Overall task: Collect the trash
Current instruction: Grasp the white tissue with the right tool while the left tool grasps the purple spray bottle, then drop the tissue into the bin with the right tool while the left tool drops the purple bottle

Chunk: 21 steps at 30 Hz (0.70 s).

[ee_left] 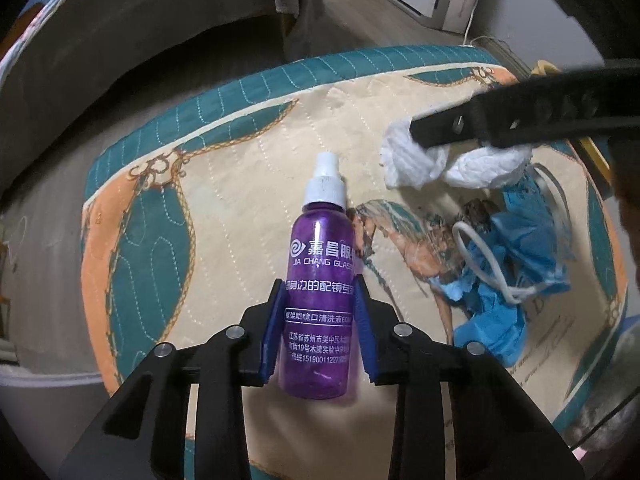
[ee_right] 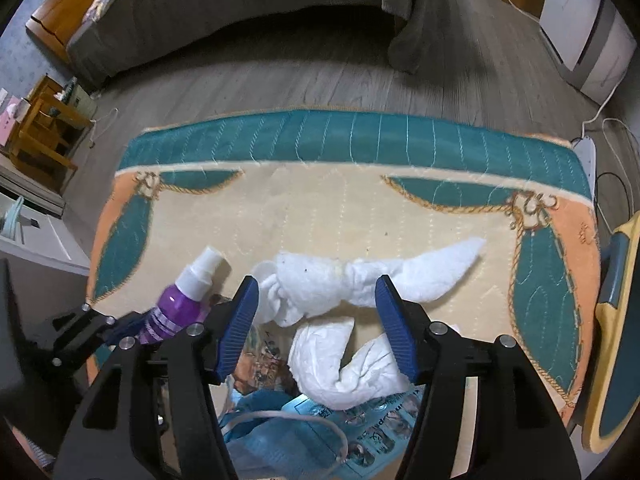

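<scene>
Purple plastic, the spray bottle (ee_left: 318,280) lies on the quilted mat (ee_left: 248,184), white nozzle pointing away, its body clamped between the blue pads of the left hand-held gripper (ee_left: 318,300). Beside it to the right lie crumpled white tissues (ee_right: 320,292), with a blue face mask (ee_left: 508,276) nearer the mat's edge. The right hand-held gripper (ee_right: 316,324) hangs over the tissues, its jaws spread wide on either side of them and gripping nothing. Grey wooden floor (ee_right: 320,76) surrounds the mat.
</scene>
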Tool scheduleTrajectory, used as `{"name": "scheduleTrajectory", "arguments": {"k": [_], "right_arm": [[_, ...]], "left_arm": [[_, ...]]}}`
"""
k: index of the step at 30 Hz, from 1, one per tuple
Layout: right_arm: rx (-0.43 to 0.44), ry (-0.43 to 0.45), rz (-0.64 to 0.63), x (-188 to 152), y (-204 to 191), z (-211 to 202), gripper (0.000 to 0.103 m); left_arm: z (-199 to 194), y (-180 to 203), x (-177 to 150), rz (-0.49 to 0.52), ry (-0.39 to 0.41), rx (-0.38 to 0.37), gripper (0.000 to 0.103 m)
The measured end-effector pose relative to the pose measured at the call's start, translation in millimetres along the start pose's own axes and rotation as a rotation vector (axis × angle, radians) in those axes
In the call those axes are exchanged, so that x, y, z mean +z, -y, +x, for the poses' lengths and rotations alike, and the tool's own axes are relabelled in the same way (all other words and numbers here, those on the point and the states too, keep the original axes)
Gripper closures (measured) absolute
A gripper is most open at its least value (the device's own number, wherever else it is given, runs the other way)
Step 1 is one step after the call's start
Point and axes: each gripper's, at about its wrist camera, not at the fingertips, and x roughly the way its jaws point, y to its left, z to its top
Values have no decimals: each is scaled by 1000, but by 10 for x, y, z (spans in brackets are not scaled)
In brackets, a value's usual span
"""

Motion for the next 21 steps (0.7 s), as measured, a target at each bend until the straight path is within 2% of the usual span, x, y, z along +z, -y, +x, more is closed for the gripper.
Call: {"name": "scheduleTrajectory", "arguments": {"k": [1,2,5,10,21], "right_arm": [[3,-8,1,-8,1,24,54],[11,-17,-1,-15,-5,49,69],[22,-19,2,-29,-3,46,73],[44,20,37,-19,57,-133,73],[67,134,98,-130,337,-801,73]], "left_arm": [[29,14,31,4,2,2,69],[32,10,39,6,3,1,69],[-3,19,35,4,11,3,69],[-216,93,67,-1,61,17,70],[-649,317,247,-26,196,33,70]]}}
